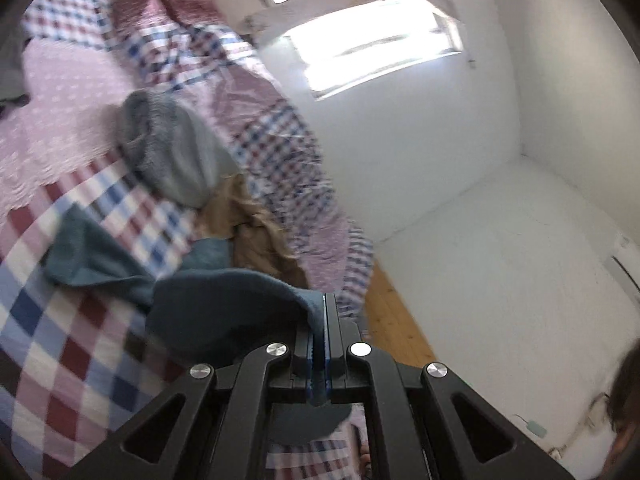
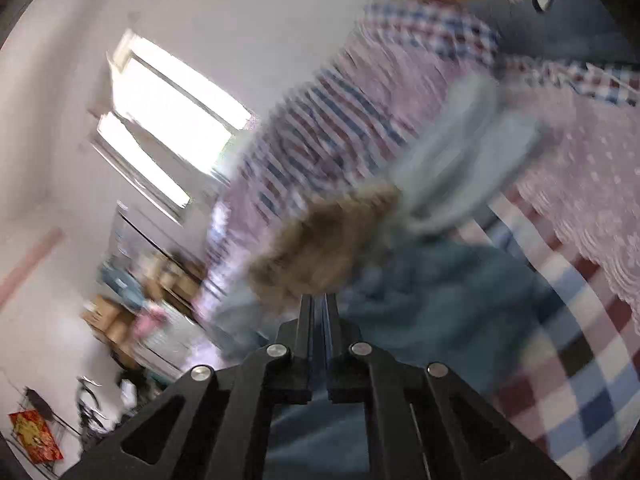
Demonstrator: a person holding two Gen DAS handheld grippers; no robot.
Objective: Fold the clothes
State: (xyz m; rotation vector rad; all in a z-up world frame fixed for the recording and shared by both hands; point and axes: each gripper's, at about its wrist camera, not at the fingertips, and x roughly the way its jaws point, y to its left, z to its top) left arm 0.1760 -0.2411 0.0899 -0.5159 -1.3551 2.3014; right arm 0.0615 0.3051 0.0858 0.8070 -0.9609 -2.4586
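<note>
A teal garment (image 1: pixel 208 300) is lifted off the checked bedspread (image 1: pixel 80 340), its edge pinched in my left gripper (image 1: pixel 323 312), which is shut on it. One loose part of it (image 1: pixel 80 252) still trails on the bed. In the blurred right wrist view the same teal garment (image 2: pixel 440 300) bunches around my right gripper (image 2: pixel 319 304), whose jaws are pressed together with teal cloth between and below them. A grey fleece garment (image 1: pixel 168 148) and a tan garment (image 1: pixel 256 224) lie further back on the bed; both show again, grey fleece (image 2: pixel 460 160) and tan (image 2: pixel 328 240).
The bed's right edge drops to a wooden floor (image 1: pixel 392 320) beside a white wall (image 1: pixel 480 240). A bright window (image 1: pixel 376 36) is behind the bed. Boxes and clutter (image 2: pixel 132 312) stand against the wall. A person's head (image 1: pixel 624 400) shows at the lower right.
</note>
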